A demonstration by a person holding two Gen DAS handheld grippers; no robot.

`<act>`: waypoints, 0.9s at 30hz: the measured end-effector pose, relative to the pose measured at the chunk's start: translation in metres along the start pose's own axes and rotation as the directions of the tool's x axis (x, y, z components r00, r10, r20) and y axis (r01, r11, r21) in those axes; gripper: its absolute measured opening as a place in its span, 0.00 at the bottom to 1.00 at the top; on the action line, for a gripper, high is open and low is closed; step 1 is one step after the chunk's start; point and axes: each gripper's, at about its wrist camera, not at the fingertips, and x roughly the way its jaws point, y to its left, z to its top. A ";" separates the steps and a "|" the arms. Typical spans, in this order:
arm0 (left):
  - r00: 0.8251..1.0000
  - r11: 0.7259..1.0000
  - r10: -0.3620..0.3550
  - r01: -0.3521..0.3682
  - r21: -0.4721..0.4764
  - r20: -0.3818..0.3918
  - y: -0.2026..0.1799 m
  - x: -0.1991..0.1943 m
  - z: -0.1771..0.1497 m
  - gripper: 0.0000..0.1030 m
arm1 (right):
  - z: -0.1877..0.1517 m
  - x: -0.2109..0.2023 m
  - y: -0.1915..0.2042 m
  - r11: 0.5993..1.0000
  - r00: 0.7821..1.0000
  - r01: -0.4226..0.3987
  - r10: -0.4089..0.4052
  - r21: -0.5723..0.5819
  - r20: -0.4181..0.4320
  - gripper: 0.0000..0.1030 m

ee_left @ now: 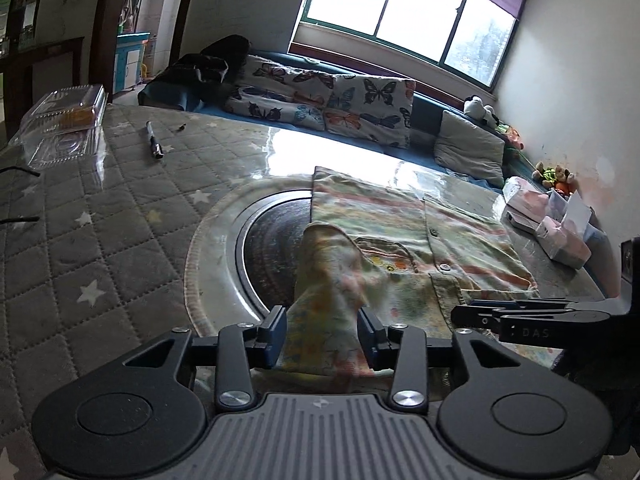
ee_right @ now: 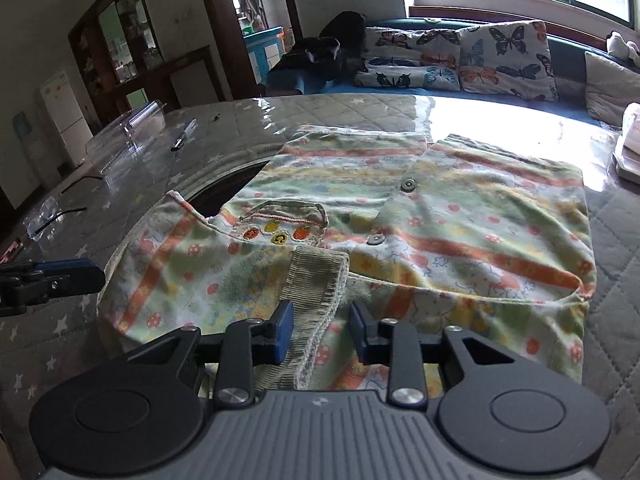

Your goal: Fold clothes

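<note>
On the quilted bench lies a striped, flower-print child's shirt, snaps showing, near edge bunched. Both tongs straddle cloth part-open: left tongs around a raised sleeve fold, right tongs around the ribbed collar. Loose pads could let the fold slip crooked.

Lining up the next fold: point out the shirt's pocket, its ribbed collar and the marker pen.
pocket (ee_right: 286, 224), right wrist view, on its embroidered front.
ribbed collar (ee_right: 316, 276), right wrist view, mid-band.
marker pen (ee_left: 154, 140), left wrist view, on its barrel.
</note>
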 end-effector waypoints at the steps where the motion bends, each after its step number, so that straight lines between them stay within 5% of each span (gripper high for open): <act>1: 1.000 1.000 0.000 0.000 -0.002 -0.001 0.000 0.000 0.000 0.41 | 0.000 -0.002 0.000 1.000 1.000 -0.004 0.004 0.004 0.002 0.15; 5: 1.000 1.000 -0.002 0.002 -0.006 0.004 -0.003 0.000 0.000 0.44 | 0.004 -0.013 0.002 1.000 0.999 0.000 0.000 0.008 0.037 0.05; 17: 1.000 1.000 -0.011 0.011 0.009 -0.005 -0.015 0.006 -0.001 0.49 | 0.014 -0.091 -0.010 0.993 0.973 0.116 -0.118 0.019 0.198 0.04; 27: 1.000 0.999 0.006 -0.005 0.037 -0.026 -0.017 0.019 -0.001 0.49 | -0.016 -0.084 -0.041 0.978 0.974 0.182 -0.194 0.100 0.119 0.06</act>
